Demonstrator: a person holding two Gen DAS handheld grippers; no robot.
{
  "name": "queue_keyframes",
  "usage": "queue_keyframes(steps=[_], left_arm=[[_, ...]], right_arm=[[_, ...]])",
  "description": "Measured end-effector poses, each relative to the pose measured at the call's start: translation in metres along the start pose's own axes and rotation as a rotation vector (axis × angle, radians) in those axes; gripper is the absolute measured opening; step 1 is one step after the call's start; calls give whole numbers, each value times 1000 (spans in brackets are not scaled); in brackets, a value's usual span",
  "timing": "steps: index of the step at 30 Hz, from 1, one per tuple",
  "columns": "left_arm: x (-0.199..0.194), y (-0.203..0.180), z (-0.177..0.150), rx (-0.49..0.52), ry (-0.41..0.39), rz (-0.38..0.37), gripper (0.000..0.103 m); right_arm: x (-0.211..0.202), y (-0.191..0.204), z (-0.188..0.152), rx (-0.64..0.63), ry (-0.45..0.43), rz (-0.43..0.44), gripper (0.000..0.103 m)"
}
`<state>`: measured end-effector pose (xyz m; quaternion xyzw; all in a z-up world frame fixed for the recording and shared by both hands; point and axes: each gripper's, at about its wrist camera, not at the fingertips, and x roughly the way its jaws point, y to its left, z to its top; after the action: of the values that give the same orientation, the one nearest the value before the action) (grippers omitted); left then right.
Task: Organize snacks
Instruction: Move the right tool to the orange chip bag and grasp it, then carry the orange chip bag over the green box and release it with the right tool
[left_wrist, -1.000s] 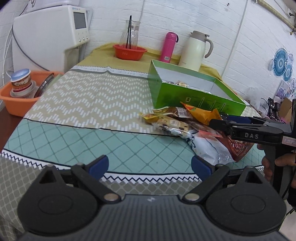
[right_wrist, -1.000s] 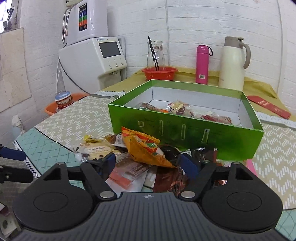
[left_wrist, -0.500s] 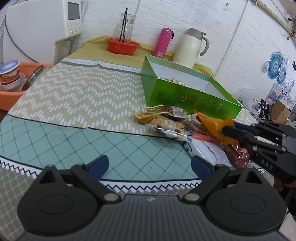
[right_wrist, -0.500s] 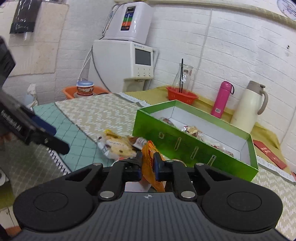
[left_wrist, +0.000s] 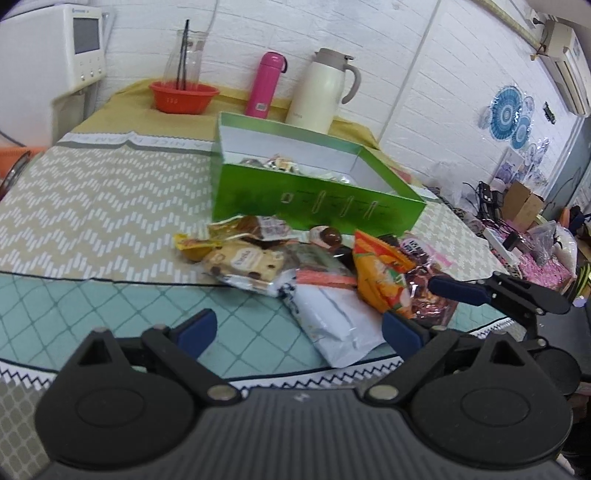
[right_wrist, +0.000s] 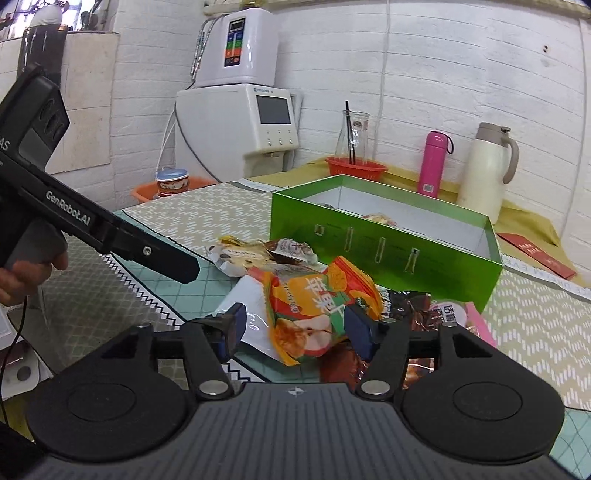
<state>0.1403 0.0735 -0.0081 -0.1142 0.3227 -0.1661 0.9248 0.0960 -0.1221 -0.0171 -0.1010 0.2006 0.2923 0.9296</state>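
Note:
An open green box with a few snacks inside stands on the patterned tablecloth. A pile of loose snacks lies in front of it: a cookie packet, a white packet and an orange fruit-chip bag. My right gripper is opening, its jaws wide, with the orange bag resting on the pile between them. Its fingers reach in from the right in the left wrist view. My left gripper stands open and holds nothing, just short of the white packet.
Behind the box stand a pink bottle, a cream thermos jug and a red basket holding a glass carafe. A white water dispenser and an orange basin sit at the left. A red envelope lies at the right.
The right gripper closed on the orange bag, raised it, then spread its jaws again; the bag now rests on the pile. The left gripper has moved closer to the pile.

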Motion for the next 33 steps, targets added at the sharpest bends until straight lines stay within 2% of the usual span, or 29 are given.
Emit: queue_keyframes(steps=[5, 8, 9, 10, 12, 19, 20, 22, 23, 26, 27, 28, 29, 31, 33], left_arm=[[15, -25, 11, 44, -11, -80, 93], [28, -34, 15, 52, 3, -98, 89], [32, -36, 17, 55, 13, -110, 85], [36, -39, 19, 61, 22, -123, 71], [42, -45, 20, 80, 42, -134, 54], [69, -53, 27, 99, 79, -128, 53], [72, -52, 28, 96, 84, -127, 52], [78, -51, 28, 100, 95, -122, 39], [80, -51, 27, 105, 100, -121, 39], [82, -54, 25, 130, 89, -102, 36], [81, -54, 24, 134, 85, -94, 34], [80, -55, 23, 136, 82, -92, 31], [77, -56, 23, 136, 80, -90, 29], [73, -57, 22, 141, 69, -78, 15], [67, -56, 22, 134, 55, -81, 15]], right_arm=[[-3, -12, -7, 82, 13, -7, 96], [-2, -14, -10, 120, 14, 5, 96], [-1, -14, -11, 130, 11, 10, 96], [-1, -14, -13, 136, 7, 14, 96], [1, -14, -15, 147, 7, 20, 96], [13, -20, -16, 211, 15, 41, 96], [14, -21, -16, 219, 12, 40, 96], [16, -23, -16, 233, 9, 41, 96], [18, -23, -17, 236, 12, 39, 96], [23, -25, -18, 242, 14, 43, 83], [23, -25, -17, 240, 16, 41, 71], [23, -25, -16, 242, 21, 47, 65], [22, -25, -16, 244, 25, 51, 62], [20, -23, -15, 235, 28, 52, 55], [15, -23, -13, 231, 13, 52, 53]])
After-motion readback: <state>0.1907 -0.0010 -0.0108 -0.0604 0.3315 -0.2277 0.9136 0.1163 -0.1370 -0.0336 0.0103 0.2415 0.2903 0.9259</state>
